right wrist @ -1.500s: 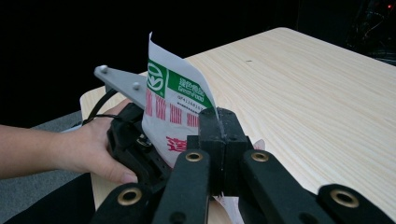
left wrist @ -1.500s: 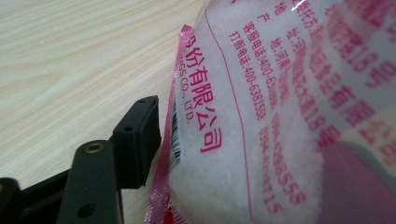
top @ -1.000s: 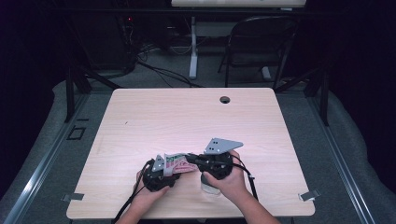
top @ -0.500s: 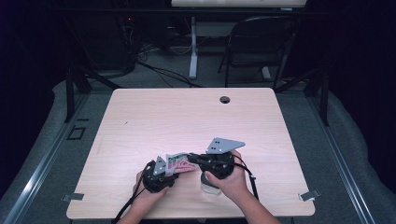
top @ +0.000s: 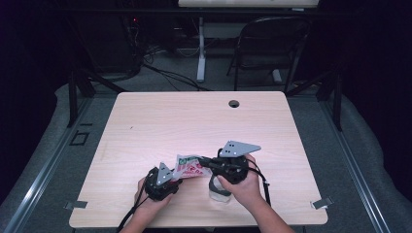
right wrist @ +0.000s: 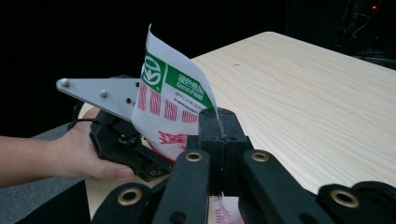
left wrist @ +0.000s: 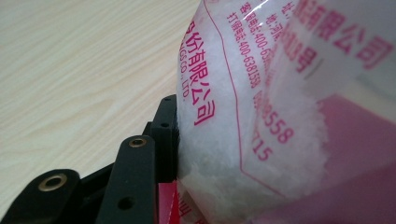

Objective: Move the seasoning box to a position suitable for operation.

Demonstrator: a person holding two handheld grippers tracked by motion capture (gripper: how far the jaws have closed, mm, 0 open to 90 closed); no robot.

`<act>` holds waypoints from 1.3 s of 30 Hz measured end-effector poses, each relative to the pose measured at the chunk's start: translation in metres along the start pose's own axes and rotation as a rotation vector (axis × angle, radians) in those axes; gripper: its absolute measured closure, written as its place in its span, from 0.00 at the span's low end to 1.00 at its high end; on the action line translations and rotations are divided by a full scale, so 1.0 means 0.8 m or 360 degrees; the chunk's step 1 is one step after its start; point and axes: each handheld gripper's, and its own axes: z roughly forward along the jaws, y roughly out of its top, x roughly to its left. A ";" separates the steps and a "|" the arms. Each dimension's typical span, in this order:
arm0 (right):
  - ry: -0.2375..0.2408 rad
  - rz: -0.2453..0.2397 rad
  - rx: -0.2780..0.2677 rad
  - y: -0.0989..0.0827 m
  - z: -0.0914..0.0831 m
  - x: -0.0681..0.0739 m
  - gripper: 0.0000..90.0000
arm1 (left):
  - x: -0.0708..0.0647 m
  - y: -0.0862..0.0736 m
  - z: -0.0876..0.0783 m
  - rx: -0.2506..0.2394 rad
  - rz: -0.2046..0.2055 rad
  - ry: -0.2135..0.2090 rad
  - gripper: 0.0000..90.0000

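Two grippers are meeting low in the high view, just below centre, over a pale wooden table [top: 145, 121]. The left gripper [top: 167, 180] is gripping the body of a white-and-pink bag [top: 188, 166], its jaws having just been closing on it. The right gripper [top: 206, 162] is clenched tight on the bag's edge. A clear jar [top: 217, 190] is sitting under the right hand. Farther up, a cable hole [top: 234, 103] is showing near the table's far edge, and beyond it a folding chair [top: 272, 43] is standing in the dark room.
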 end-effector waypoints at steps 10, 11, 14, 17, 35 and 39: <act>-0.0012 0.0028 -0.0034 0.002 -0.010 -0.006 1.00 | -0.001 0.007 -0.018 -0.0057 0.0082 0.0099 0.67; -0.0014 0.0025 -0.0037 0.002 -0.011 -0.005 1.00 | -0.001 0.007 -0.018 -0.0060 0.0094 0.0109 0.67; 0.0001 0.0015 -0.0053 0.002 -0.012 -0.002 1.00 | 0.000 0.008 -0.020 -0.0066 0.0105 0.0135 0.67; 0.0019 0.0016 -0.0053 0.002 -0.014 -0.002 1.00 | -0.001 0.010 -0.022 -0.0062 0.0146 0.0178 0.67; 0.0048 0.0082 -0.0125 0.000 -0.040 -0.008 0.90 | 0.006 0.019 -0.032 -0.0065 0.0284 0.0400 0.67; 0.0017 0.0101 -0.0155 -0.001 -0.050 -0.011 0.90 | 0.009 0.023 -0.033 -0.0081 0.0293 0.0419 0.67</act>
